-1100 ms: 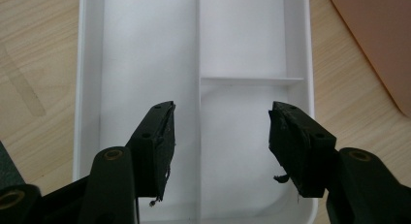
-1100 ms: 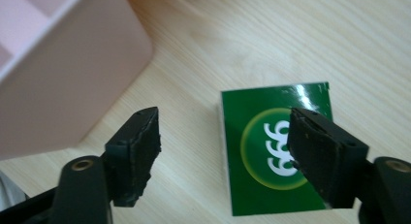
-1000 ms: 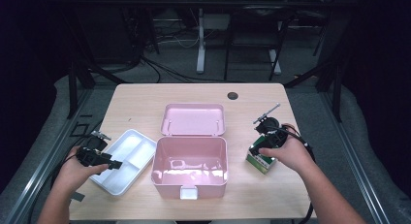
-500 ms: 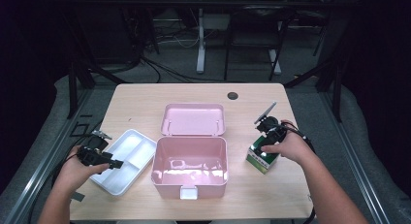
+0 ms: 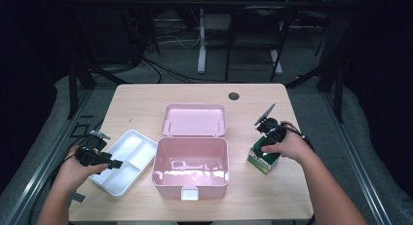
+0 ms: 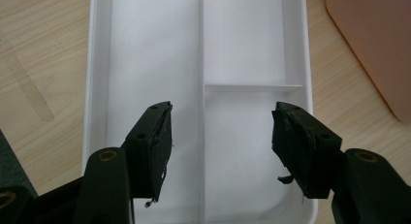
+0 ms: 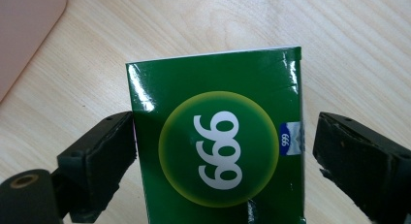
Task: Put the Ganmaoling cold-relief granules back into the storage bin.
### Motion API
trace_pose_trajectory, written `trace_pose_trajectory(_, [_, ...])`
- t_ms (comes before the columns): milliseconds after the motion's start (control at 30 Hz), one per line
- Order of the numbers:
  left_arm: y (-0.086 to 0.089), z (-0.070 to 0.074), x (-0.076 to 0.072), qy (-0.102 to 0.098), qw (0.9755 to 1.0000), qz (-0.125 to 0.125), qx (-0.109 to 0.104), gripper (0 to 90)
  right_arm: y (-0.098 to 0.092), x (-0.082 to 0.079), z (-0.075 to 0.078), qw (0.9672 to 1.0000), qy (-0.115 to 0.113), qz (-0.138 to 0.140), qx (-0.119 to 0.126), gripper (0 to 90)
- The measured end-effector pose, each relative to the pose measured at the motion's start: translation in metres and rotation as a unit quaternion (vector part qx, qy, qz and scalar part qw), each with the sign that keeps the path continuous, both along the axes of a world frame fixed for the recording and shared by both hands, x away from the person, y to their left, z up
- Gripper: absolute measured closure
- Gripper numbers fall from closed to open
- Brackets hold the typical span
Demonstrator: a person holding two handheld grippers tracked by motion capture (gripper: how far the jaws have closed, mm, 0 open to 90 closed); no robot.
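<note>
the light wooden desk (image 5: 146, 103) carries, at its middle, an open pink plastic box (image 5: 191, 159) with its lid (image 5: 195, 120) laid back and its inside empty. just left of the box sits a white divided tray (image 5: 127, 161), also empty. right of the box, apart from it, stands a small green carton (image 5: 262, 159) printed with "999" in a yellow-green circle.

the right claw (image 7: 220, 151) has just been opening and stands wide, straddling the green carton: one pad is at the carton's edge, the other stands off with a clear gap, so nothing is gripped yet. the left claw (image 6: 220, 136) hovers wide over the white divided tray, holding nothing.

the step in hand looks like the pickup of the green carton, most likely for the pink box beside it. the next move calls for the right claw to settle a little lower and centre on the carton, then close squarely on its two narrow sides so that it does not twist or tip, and lift it clear of the desk before carrying it over the box wall.
</note>
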State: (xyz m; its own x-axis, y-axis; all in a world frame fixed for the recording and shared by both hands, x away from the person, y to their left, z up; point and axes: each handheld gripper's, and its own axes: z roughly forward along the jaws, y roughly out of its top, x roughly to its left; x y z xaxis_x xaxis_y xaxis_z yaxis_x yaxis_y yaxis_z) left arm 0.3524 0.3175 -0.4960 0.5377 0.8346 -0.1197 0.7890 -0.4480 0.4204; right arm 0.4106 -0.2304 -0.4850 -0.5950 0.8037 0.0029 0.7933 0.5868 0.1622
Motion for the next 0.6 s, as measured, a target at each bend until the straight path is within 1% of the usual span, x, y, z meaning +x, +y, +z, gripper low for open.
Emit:
trace_pose_trajectory(33, [0.0012, 0.0001, 0.0002, 0.001, 1.0000, 0.001, 0.002, 40.0, 0.0001, -0.0004, -0.0013, 1.0000, -0.005, -0.001, 0.004, 8.4])
trace_pose_trajectory(167, [0.0037, 0.0000, 0.0001, 0.000, 1.0000, 0.005, 0.001, 40.0, 0.0002, -0.0016, -0.0018, 1.0000, 0.000, 0.000, 0.007, 10.9])
trace_pose_trajectory(200, [0.0040, 0.0000, 0.0002, 0.000, 1.0000, 0.004, 0.001, 40.0, 0.0002, -0.0021, -0.0016, 0.9999, 0.001, 0.002, 0.011, 10.9])
trace_pose_trajectory(300, [0.0039, 0.0001, 0.0004, -0.001, 1.0000, 0.004, 0.001, 40.0, 0.0015, -0.0043, -0.0009, 1.0000, -0.002, 0.002, 0.005, 11.0])
trace_pose_trajectory(333, [0.0035, -0.0002, 0.0003, 0.000, 1.0000, 0.006, 0.001, 40.0, 0.0022, -0.0053, -0.0002, 1.0000, 0.001, 0.001, 0.002, 11.0])
trace_pose_trajectory(367, [0.0032, -0.0004, 0.0003, 0.001, 1.0000, 0.005, 0.001, 40.0, 0.0024, -0.0057, 0.0009, 0.9999, 0.007, 0.006, -0.002, 11.2])
trace_pose_trajectory(400, [0.0031, -0.0006, 0.0004, 0.001, 1.0000, 0.004, 0.001, 40.0, 0.0027, -0.0069, -0.0001, 1.0000, 0.002, 0.006, 0.004, 11.6])
trace_pose_trajectory(433, [0.0029, -0.0008, 0.0005, 0.001, 1.0000, 0.004, 0.002, 40.0, 0.0027, -0.0073, 0.0000, 0.9999, 0.003, 0.009, 0.005, 12.0])
trace_pose_trajectory(500, [0.0024, -0.0008, 0.0003, 0.002, 1.0000, 0.004, 0.003, 40.0, 0.0027, -0.0082, 0.0000, 0.9999, 0.001, 0.010, 0.004, 12.7])
trace_pose_trajectory(533, [0.0025, -0.0008, 0.0005, 0.002, 1.0000, 0.003, 0.003, 40.0, 0.0027, -0.0083, 0.0014, 0.9999, 0.006, 0.011, -0.004, 12.8])
trace_pose_trajectory(567, [0.0023, -0.0008, 0.0003, 0.002, 1.0000, 0.004, 0.002, 40.0, 0.0024, -0.0087, 0.0000, 0.9999, -0.001, 0.010, 0.003, 12.8])
trace_pose_trajectory(600, [0.0024, -0.0008, 0.0003, 0.001, 1.0000, 0.004, 0.003, 40.1, 0.0020, -0.0090, 0.0000, 0.9999, 0.002, 0.010, 0.004, 12.8])
